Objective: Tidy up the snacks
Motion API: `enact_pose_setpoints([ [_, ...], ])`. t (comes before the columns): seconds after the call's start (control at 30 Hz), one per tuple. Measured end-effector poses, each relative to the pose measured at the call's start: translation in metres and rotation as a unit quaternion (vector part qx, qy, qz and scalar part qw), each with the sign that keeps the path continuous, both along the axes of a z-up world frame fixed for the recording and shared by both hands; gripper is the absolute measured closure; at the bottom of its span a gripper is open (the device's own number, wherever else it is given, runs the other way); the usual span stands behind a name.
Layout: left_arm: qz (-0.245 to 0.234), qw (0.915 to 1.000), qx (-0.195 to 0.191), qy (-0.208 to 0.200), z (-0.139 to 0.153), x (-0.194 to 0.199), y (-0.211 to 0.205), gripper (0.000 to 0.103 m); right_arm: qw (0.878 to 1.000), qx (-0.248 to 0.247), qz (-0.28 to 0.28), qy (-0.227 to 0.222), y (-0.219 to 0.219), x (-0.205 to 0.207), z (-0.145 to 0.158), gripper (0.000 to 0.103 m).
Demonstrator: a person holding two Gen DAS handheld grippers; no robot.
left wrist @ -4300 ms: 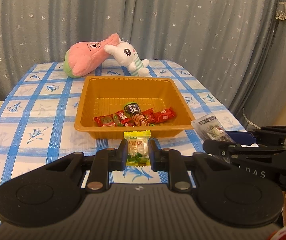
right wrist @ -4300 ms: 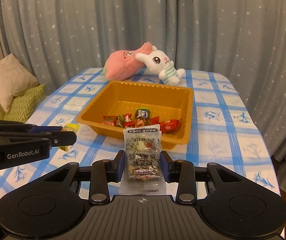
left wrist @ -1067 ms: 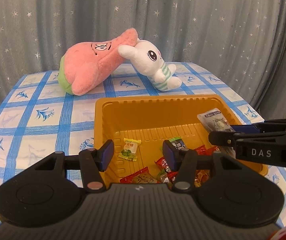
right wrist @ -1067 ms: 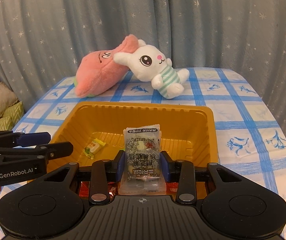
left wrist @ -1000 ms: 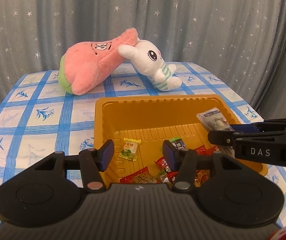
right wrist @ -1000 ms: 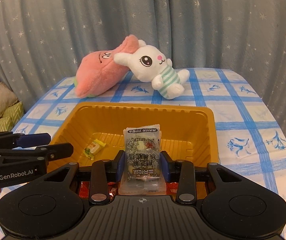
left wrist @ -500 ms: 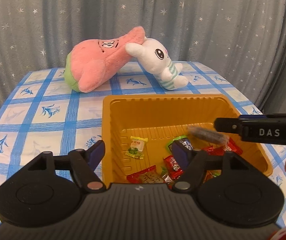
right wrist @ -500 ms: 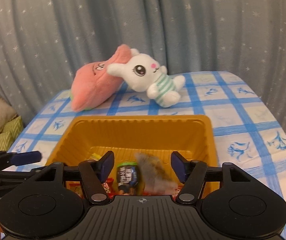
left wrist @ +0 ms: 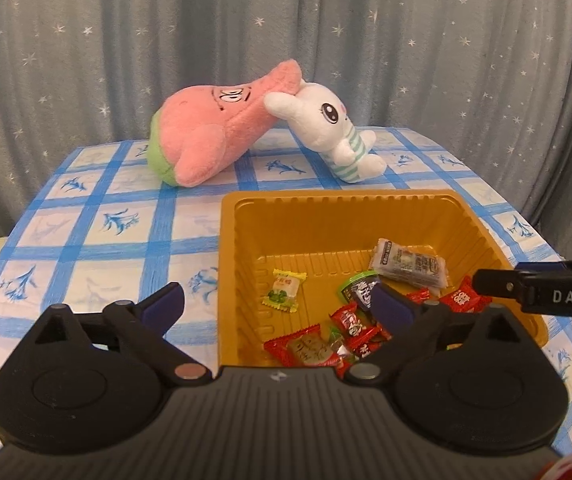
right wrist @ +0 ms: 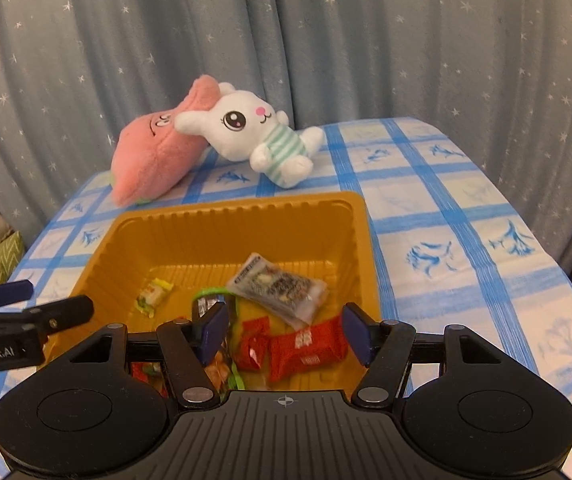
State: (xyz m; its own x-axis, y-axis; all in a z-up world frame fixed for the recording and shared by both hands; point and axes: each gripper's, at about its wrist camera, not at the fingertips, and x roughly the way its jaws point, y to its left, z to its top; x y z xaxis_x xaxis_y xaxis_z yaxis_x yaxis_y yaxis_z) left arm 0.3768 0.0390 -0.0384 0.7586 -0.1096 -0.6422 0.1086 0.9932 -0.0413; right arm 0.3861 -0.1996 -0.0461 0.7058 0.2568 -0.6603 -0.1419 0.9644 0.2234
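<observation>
The left tool [left wrist: 278,306] is hanging over the near left corner of the tray [left wrist: 325,204], its jaws spreading wide with nothing between them. The right tool [right wrist: 284,332] is hovering over the tray's near edge, released and empty too, jaws standing part open.

Both snacks are lying inside. The yellow candy [left wrist: 284,290] is resting on the tray floor at about ten o'clock from the heap. The grey packet [right wrist: 278,288] is leaning on the red wrappers [right wrist: 305,350] at about two o'clock. The green-rimmed packet [left wrist: 359,288] is sitting between them. Beyond the tray, at twelve o'clock on the checked surface [right wrist: 445,200], a pink plush [left wrist: 210,128] and a white rabbit [right wrist: 254,132] are lying against each other, with a starry curtain [left wrist: 286,40] behind.

The drop looks done, so the step in hand seems to be pulling clear. Doing it well probably means lifting both tools straight up with jaws apart, so no pad is snagging a wrapper or nudging the light tray, then scanning the surface for strays.
</observation>
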Motion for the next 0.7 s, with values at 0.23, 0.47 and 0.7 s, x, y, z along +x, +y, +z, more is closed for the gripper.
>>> enact_pose_setpoints([
  [0.23, 0.008, 0.9998, -0.009, 0.013, 0.006, -0.022, -0.002, 0.000, 1.000, 0.003, 0.006, 0.005, -0.003, -0.019, 0.012, 0.039],
  [0.47, 0.018, 0.9992, -0.031, 0.017, 0.017, -0.060, -0.001, 0.000, 1.000, 0.001, 0.011, 0.005, -0.004, -0.041, 0.031, 0.031],
  [0.7, 0.024, 0.9985, -0.035, 0.034, 0.035, -0.103, -0.007, 0.000, 1.000, 0.006, 0.014, 0.005, -0.007, -0.077, 0.051, 0.030],
])
